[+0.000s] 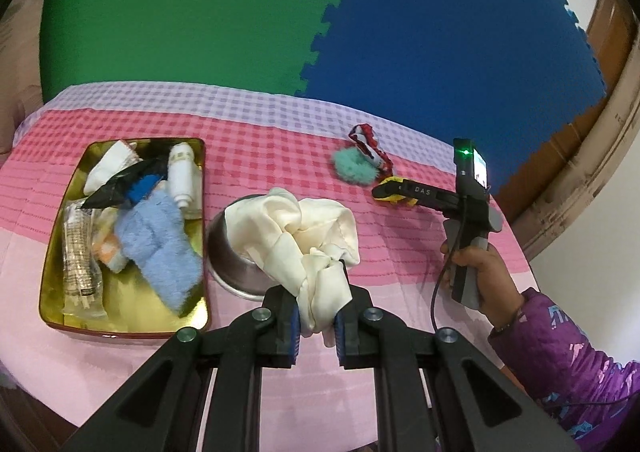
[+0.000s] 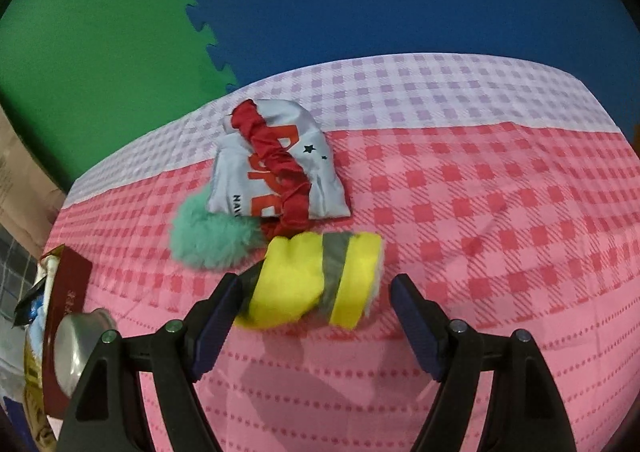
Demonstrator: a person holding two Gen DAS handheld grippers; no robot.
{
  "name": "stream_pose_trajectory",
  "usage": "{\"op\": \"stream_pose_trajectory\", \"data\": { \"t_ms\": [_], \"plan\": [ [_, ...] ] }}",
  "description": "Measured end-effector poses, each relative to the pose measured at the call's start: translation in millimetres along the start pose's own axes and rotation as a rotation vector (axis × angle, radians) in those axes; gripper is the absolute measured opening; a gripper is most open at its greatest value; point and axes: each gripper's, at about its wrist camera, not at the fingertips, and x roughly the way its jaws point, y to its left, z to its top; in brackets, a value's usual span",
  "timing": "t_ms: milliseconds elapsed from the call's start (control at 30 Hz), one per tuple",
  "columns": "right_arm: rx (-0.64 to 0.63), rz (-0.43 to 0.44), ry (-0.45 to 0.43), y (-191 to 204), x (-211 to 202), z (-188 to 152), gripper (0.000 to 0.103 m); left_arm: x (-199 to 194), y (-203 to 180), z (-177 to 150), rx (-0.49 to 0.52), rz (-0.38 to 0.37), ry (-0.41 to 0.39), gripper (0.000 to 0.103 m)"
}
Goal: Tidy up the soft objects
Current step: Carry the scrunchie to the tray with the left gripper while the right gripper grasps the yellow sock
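Green and blue interlocking foam mats back a table spread with a pink-and-lilac checked cloth [image 1: 256,140], where soft items are being sorted. Largest of them, a crumpled cream satin cloth [image 1: 308,228], spills out of a round steel bowl [image 1: 224,248] just ahead of the left tongs [image 1: 316,326], whose blue pads are pinched tight on a gathered fold of it; light, limp and probably slippery, it looks best held by such a bunched fold. To their left sits a gold rectangular tin tray [image 1: 56,284] holding a fluffy blue towel [image 1: 160,252]. The right tongs [image 2: 316,316] stand wide and empty, tilted down with a small yellow fleece mitten with a grey band [image 2: 312,284] lying between the pads, untouched; soft and squashable, it would take a grip across its middle. Just beyond lie a grey printed pouch [image 2: 324,188], a red scrunchie [image 2: 280,156] and a teal pom-pom [image 2: 208,240]. A hand in a purple sleeve [image 1: 480,272] grips the right handle.
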Motion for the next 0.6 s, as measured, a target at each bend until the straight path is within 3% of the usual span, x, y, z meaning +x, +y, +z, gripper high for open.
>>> {"op": "stream_pose_trajectory", "data": {
  "t_ms": [67, 100, 133, 200, 233, 400, 600],
  "plan": [
    [-0.019, 0.002, -0.001, 4.1, 5.5, 1.8, 0.077, -1.3, 2.5, -0.8, -0.009, 0.005, 0.001, 0.011],
    [-0.041, -0.014, -0.011, 7.4, 6.5, 1.8, 0.071, -3.3, 4.4, -1.9, -0.012, 0.010, 0.000, 0.011],
    [-0.064, -0.021, -0.015, 11.3, 7.2, 1.1, 0.055, -5.1, 6.3, -2.8, -0.015, 0.016, -0.002, 0.012],
    [-0.103, -0.018, -0.030, 19.0, 1.3, -2.2, 0.045, -10.2, 11.7, -4.7, -0.026, 0.026, -0.012, 0.012],
    [-0.121, -0.022, -0.048, 22.5, -5.2, -5.1, 0.033, -14.1, 15.3, -6.1, -0.034, 0.031, -0.019, 0.012],
    [-0.162, 0.039, -0.103, 39.7, -52.8, -46.2, 0.030, -34.2, 36.0, -13.3, -0.071, 0.070, -0.056, 0.012],
    [-0.171, 0.105, -0.102, 41.8, -92.8, -96.3, 0.030, -55.9, 56.1, -19.0, -0.098, 0.129, -0.076, 0.012]
  ]
}}
